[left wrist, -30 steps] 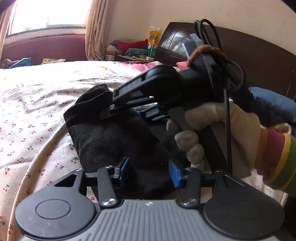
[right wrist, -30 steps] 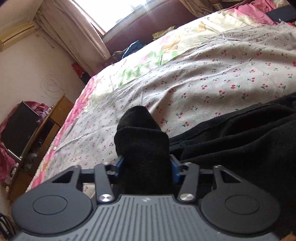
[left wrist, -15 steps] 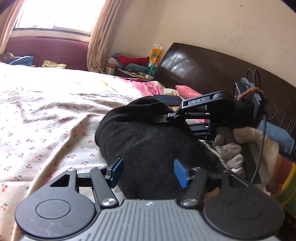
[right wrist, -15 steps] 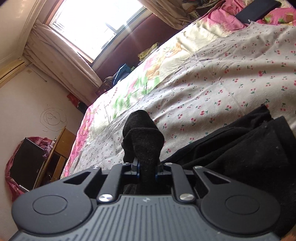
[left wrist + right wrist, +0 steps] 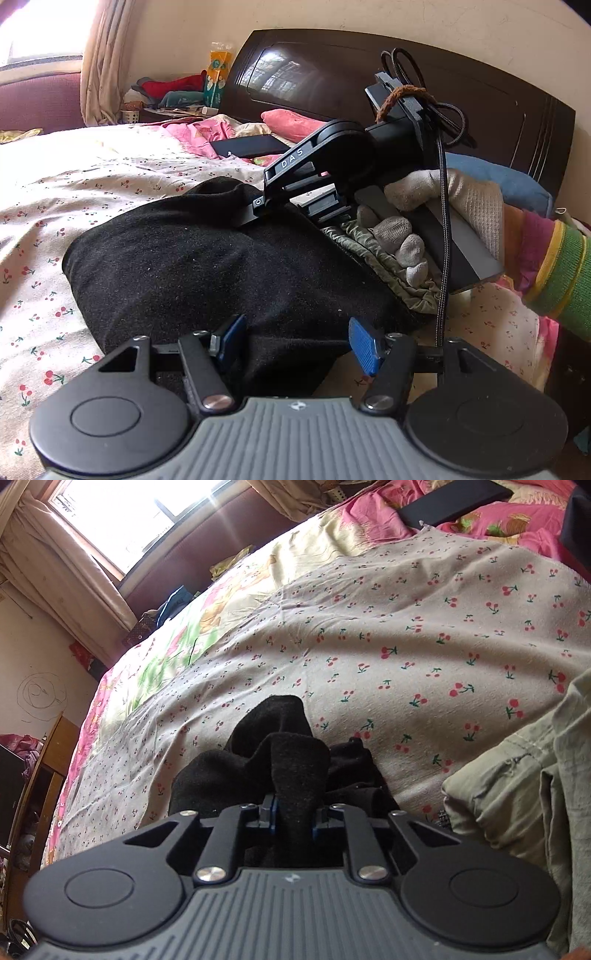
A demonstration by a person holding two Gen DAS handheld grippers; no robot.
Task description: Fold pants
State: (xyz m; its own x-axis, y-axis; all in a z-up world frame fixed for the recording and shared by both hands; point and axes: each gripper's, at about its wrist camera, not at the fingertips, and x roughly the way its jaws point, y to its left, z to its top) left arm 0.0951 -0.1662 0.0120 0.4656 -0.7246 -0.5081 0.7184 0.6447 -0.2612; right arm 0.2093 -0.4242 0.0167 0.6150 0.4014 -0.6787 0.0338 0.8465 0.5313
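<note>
The black pants [image 5: 207, 266] lie in a thick folded bundle on the cherry-print sheet [image 5: 48, 206]. My left gripper [image 5: 295, 341] straddles their near edge, its blue pads wide apart and off the cloth. At the far edge my right gripper [image 5: 255, 210], held by a gloved hand [image 5: 436, 199], pinches a fold. In the right wrist view a bunched ridge of the pants [image 5: 284, 753] rises between the fingers of that gripper [image 5: 293, 819]. Its jaws are opening slightly, with the pads still pressed on the cloth.
A crumpled olive-green garment [image 5: 517, 794] lies against the pants' right side, also visible [image 5: 373, 254] under the gloved hand. A flat black device [image 5: 251, 146], pink bedding and pillows lie before the dark headboard [image 5: 369, 85]. A wooden cabinet [image 5: 40, 782] stands beside the bed.
My left jaws spread and came off the pants' near edge. My right jaws closed tight on a fold and carried it across the bed; the olive garment came into its view.
</note>
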